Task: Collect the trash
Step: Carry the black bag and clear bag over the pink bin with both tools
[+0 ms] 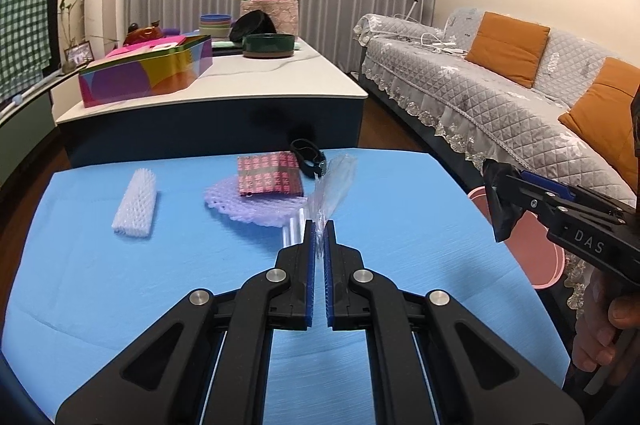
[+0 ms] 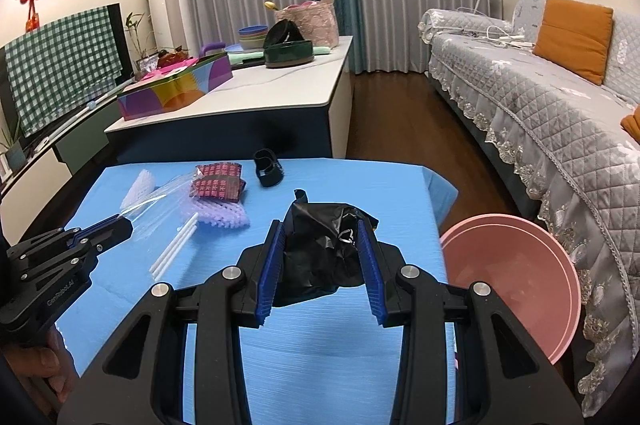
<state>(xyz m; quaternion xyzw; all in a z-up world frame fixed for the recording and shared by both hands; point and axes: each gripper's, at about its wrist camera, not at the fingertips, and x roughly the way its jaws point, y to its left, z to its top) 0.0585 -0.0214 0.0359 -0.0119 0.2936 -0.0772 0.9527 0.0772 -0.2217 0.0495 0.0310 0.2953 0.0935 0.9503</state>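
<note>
Clamping clear plastic wrap [image 1: 334,185] in my left gripper [image 1: 319,229], lifted off the blue table [image 1: 120,285]; my right gripper [image 2: 322,231] squeezes a crumpled black bag [image 2: 324,257], probably bound for the pink basin [image 2: 516,277] just beside the table.

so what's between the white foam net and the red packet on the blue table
In the left wrist view, only bare blue table lies between the white foam net and the red packet, apart from the purple mat's edge under the packet.

Beyond my blue table [image 1: 120,285] I see a colourful box [image 1: 148,73], a grey sofa [image 1: 500,93] and orange cushions [image 1: 508,47].
</note>
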